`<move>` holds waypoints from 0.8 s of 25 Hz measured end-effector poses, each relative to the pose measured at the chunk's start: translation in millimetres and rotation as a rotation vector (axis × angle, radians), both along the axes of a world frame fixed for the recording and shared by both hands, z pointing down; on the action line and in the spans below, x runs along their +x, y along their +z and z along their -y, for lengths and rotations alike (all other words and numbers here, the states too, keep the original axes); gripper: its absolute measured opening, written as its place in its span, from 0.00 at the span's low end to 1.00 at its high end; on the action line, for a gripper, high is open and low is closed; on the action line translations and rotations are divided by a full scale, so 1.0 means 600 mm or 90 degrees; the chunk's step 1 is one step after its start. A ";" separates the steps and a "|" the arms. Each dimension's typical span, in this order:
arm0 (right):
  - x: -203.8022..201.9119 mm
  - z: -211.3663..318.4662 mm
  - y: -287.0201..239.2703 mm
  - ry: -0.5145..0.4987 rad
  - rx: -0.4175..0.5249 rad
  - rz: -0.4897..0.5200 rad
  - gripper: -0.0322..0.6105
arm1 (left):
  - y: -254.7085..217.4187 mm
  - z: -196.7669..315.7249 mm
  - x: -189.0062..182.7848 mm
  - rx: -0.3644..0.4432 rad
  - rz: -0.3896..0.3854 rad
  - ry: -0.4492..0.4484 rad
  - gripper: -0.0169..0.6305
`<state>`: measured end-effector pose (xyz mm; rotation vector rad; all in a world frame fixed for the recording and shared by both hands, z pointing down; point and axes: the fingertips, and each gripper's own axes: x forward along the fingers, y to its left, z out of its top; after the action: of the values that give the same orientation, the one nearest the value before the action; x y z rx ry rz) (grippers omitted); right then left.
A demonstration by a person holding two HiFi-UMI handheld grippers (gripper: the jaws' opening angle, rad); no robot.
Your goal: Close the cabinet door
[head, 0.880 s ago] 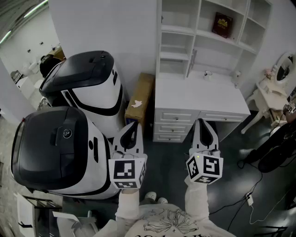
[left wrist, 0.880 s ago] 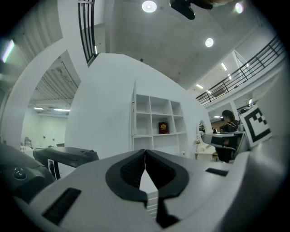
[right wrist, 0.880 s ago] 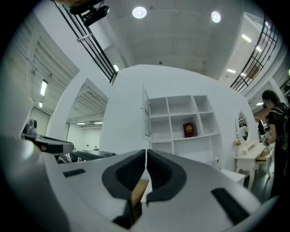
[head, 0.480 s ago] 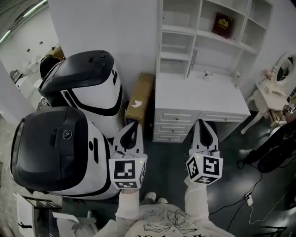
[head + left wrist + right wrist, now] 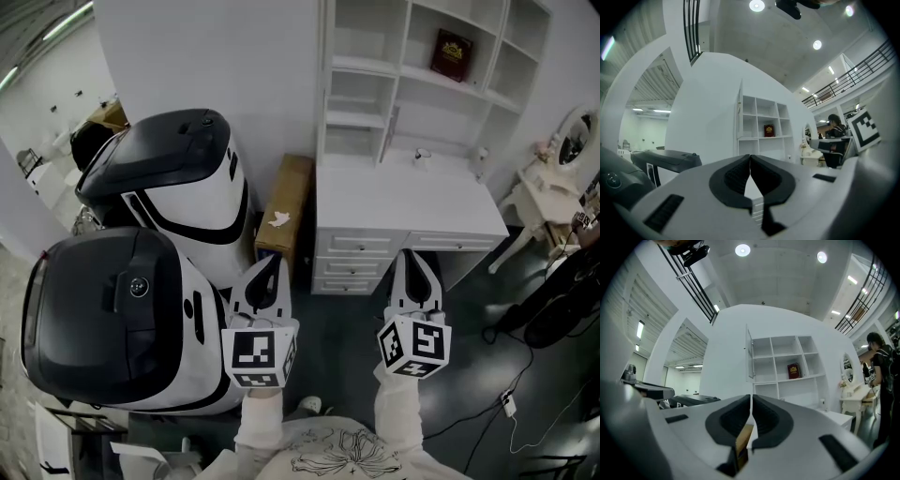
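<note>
A white desk (image 5: 403, 202) carries a white shelf unit (image 5: 422, 66). In both gripper views a narrow door panel (image 5: 749, 355) (image 5: 739, 112) stands open, edge-on, at the shelf unit's left side. In the head view that panel (image 5: 322, 75) runs along the unit's left edge, and a grey bar handle (image 5: 389, 127) shows lower in the middle. My left gripper (image 5: 270, 264) (image 5: 750, 157) and right gripper (image 5: 412, 260) (image 5: 751, 397) hover side by side over the dark floor in front of the desk drawers. Both are shut with nothing between the jaws, well short of the door.
Two large white-and-black machines (image 5: 183, 178) (image 5: 112, 314) stand close on the left. A cardboard box (image 5: 281, 206) leans between them and the desk. A dark red book (image 5: 448, 52) sits on a shelf. A small white vanity (image 5: 553, 178) and floor cables (image 5: 506, 403) lie right.
The head view has shifted a little, so the machines on the left sit slightly differently in frame. Both grippers stay shut in the same place.
</note>
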<state>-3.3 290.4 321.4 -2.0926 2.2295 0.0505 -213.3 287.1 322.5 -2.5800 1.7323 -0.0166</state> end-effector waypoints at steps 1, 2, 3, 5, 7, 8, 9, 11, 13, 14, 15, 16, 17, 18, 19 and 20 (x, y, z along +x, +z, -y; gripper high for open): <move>-0.004 0.002 0.005 0.002 -0.005 0.003 0.07 | 0.003 0.002 -0.003 -0.002 -0.001 0.002 0.03; -0.008 0.003 0.010 0.004 -0.011 0.005 0.07 | 0.006 0.004 -0.007 -0.005 -0.002 0.003 0.03; -0.013 0.004 0.015 0.004 -0.016 0.005 0.07 | 0.009 0.006 -0.010 -0.007 -0.003 0.004 0.03; -0.020 0.006 0.022 0.003 -0.026 0.001 0.07 | 0.014 0.010 -0.014 -0.012 -0.005 0.007 0.03; -0.023 0.009 0.026 0.004 -0.031 -0.006 0.07 | 0.019 0.016 -0.017 -0.016 -0.007 0.009 0.03; -0.024 0.012 0.026 0.005 -0.033 -0.009 0.07 | 0.021 0.018 -0.020 -0.019 -0.009 0.009 0.03; -0.024 0.015 0.026 0.005 -0.033 -0.011 0.07 | 0.024 0.022 -0.022 -0.021 -0.009 0.008 0.03; -0.021 0.022 0.027 0.007 -0.034 -0.011 0.07 | 0.027 0.029 -0.024 -0.026 -0.010 0.005 0.03; -0.018 0.033 0.031 0.009 -0.037 -0.009 0.07 | 0.030 0.040 -0.026 -0.028 -0.009 0.002 0.03; -0.017 0.040 0.034 0.008 -0.040 -0.008 0.07 | 0.031 0.047 -0.027 -0.028 -0.007 0.000 0.03; -0.016 0.048 0.037 0.007 -0.042 -0.007 0.07 | 0.033 0.054 -0.028 -0.028 -0.006 -0.002 0.03; -0.015 0.056 0.039 0.004 -0.043 -0.008 0.07 | 0.034 0.062 -0.028 -0.028 -0.006 -0.005 0.03; -0.013 0.065 0.040 0.002 -0.043 -0.009 0.07 | 0.034 0.069 -0.028 -0.027 -0.005 -0.009 0.03; -0.011 0.074 0.041 0.001 -0.042 -0.010 0.07 | 0.034 0.077 -0.028 -0.026 -0.005 -0.012 0.03; -0.008 0.085 0.042 -0.001 -0.041 -0.010 0.07 | 0.035 0.086 -0.027 -0.025 -0.004 -0.015 0.03; -0.005 0.096 0.042 -0.002 -0.040 -0.010 0.07 | 0.035 0.096 -0.025 -0.024 -0.003 -0.018 0.03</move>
<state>-6.1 232.5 346.9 -2.1263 2.2725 -0.0034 -228.2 229.6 343.5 -2.5848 1.7871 -0.0439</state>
